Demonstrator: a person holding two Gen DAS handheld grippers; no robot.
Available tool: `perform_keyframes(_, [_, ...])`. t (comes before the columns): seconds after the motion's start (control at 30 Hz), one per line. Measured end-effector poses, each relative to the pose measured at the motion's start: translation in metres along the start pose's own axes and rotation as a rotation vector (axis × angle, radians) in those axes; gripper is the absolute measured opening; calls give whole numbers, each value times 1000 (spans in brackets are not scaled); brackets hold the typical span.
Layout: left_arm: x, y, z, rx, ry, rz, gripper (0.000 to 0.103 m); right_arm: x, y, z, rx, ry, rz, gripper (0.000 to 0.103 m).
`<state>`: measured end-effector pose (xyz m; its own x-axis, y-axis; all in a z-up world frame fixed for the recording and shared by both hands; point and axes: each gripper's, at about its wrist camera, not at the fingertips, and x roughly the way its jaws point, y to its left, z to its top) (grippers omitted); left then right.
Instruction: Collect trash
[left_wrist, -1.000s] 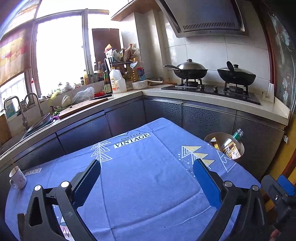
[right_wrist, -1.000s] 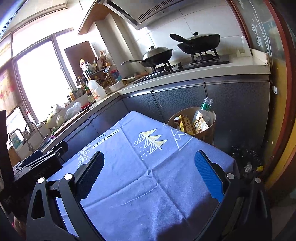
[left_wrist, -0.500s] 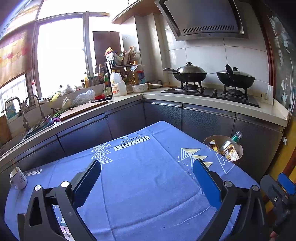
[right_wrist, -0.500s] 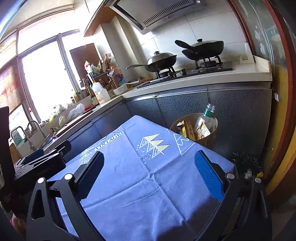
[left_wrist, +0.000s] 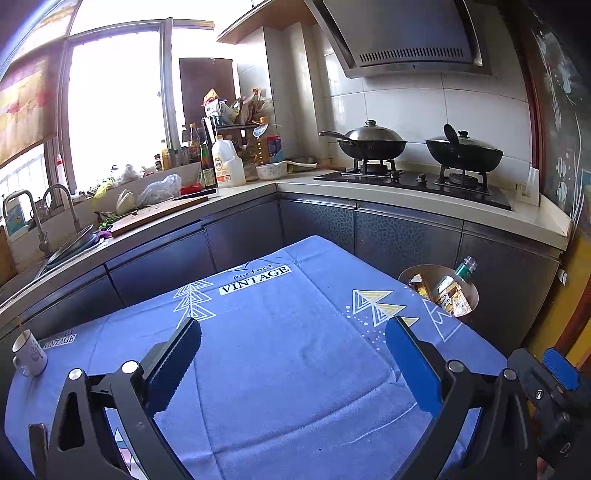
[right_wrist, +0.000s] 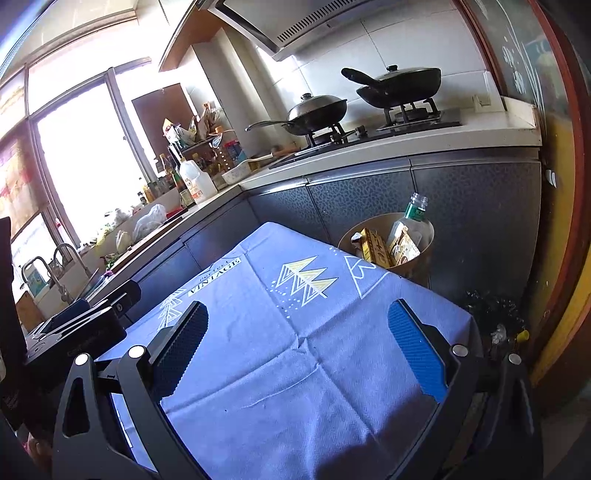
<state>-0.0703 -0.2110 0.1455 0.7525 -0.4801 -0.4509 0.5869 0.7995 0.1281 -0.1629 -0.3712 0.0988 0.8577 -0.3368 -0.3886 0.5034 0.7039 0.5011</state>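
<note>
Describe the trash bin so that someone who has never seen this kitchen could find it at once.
Start at the blue tablecloth and follow its far right corner down towards the dark cabinets under the stove. There, beside the table, stands the round tan bin. It is the only open container at that level, with a clear plastic bottle and snack boxes poking out of it.

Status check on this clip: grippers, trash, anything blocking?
Left gripper open, empty. Right gripper open, empty. Bin beyond the table's far corner holds a bottle and cartons. Tablecloth bare except a mug; nothing blocking.
</note>
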Motion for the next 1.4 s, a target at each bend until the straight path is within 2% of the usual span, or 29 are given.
perform_keyframes(0.3, [-1, -2, 0, -1, -2, 3, 99, -2, 1, -2, 0, -23, 2, 93])
perform_keyframes(1.4, [10, -2, -3, 5, 31, 21, 99, 0, 4, -2, 14, -8, 25, 89])
